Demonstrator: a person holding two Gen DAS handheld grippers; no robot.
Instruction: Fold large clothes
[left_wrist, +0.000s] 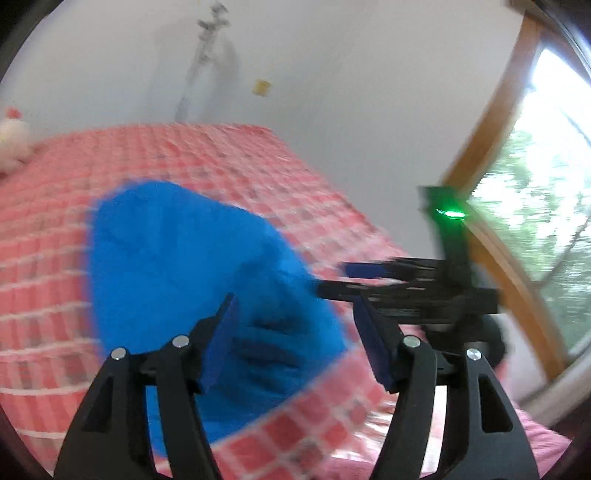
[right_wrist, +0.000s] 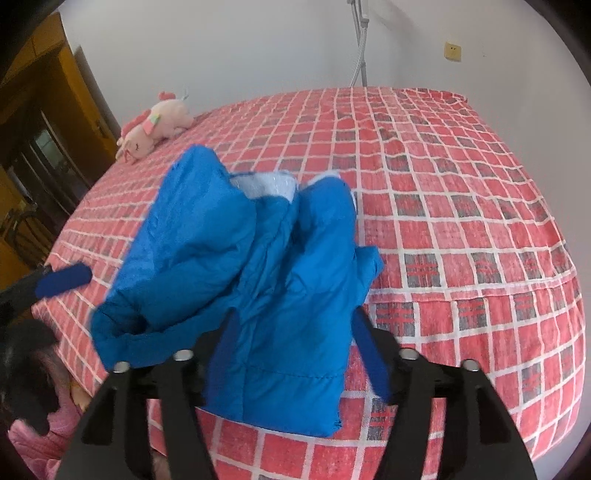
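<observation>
My left gripper (left_wrist: 295, 332) has its jaws apart, with nothing pressed between the blue pads; the view from it is smeared with blur. Past those pads I see the blue jacket (left_wrist: 192, 266) lying on the bed (left_wrist: 221, 162), whose cover is a red check with white lines. My right gripper (right_wrist: 295, 339) also has its jaws apart. The near hem of the jacket (right_wrist: 258, 277) sits between its pads, but the pads stand off from the cloth on both sides and do not squeeze it. The jacket lies bunched on the near part of the bed (right_wrist: 461, 221), close to the front edge, with its pale lining showing at the far end. In the right wrist view one finger of my left gripper (right_wrist: 62, 282) pokes in from the left, just beside the jacket. In the left wrist view my right gripper (left_wrist: 406, 284) crosses at the right, blurred. A pink stuffed toy (right_wrist: 155, 127) lies at the far left corner of the bed, well apart from the jacket.
</observation>
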